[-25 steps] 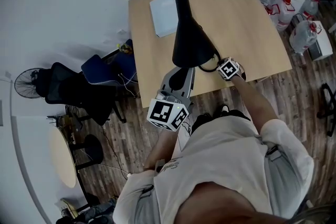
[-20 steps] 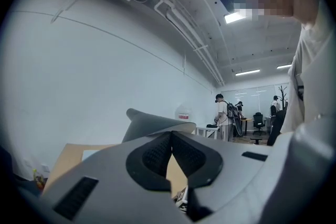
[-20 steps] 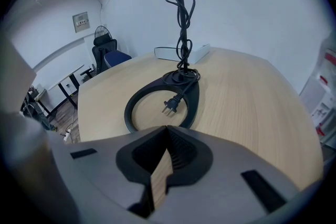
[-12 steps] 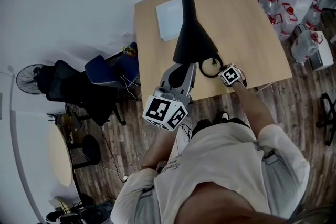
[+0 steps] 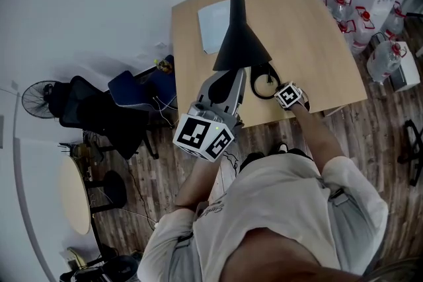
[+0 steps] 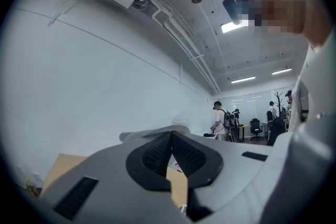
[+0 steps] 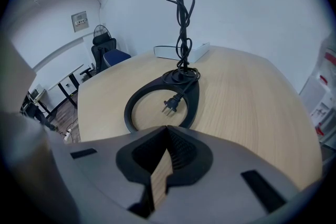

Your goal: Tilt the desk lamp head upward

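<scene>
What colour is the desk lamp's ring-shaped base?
The base is black, clearest in the right gripper view.

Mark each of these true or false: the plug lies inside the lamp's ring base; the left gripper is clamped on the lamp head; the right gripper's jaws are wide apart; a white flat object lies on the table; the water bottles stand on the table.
1. The plug lies inside the ring base. True.
2. The left gripper is clamped on the lamp head. False: its jaws are together with nothing between them.
3. The right gripper has its jaws wide apart. False: they are together and hold nothing.
4. A white flat object lies on the table. True.
5. The water bottles stand on the table. False: they stand on the floor beside it.
</scene>
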